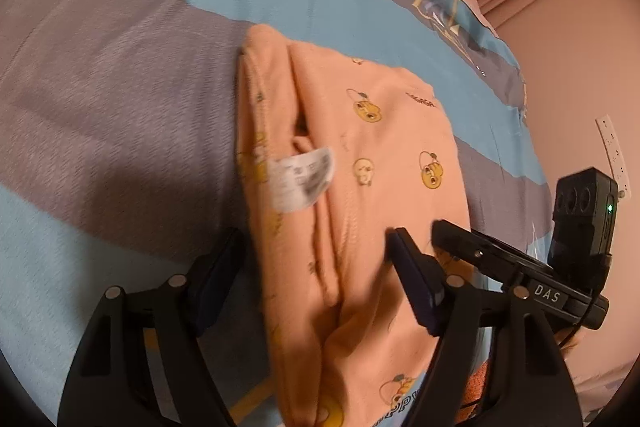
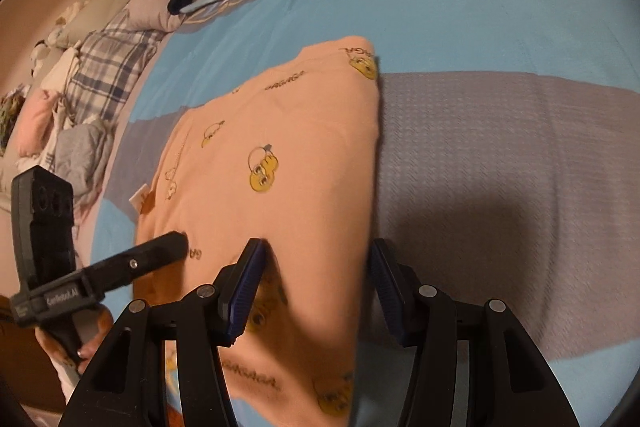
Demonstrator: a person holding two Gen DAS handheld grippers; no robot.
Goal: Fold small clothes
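Claws both gape over the folded peach garment (image 1: 360,163), left claw (image 1: 316,255) and right claw (image 2: 316,259) gripping nothing

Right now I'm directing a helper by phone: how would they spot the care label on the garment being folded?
Start at the blue and grey striped bedspread. On it lies a peach garment printed with yellow ducks. The care label is the white printed tag sticking out at its folded left edge, the only white patch on it.

A home bedroom: a striped bedspread (image 2: 480,27), plaid pillows (image 2: 108,67) and heaped laundry (image 2: 80,147).
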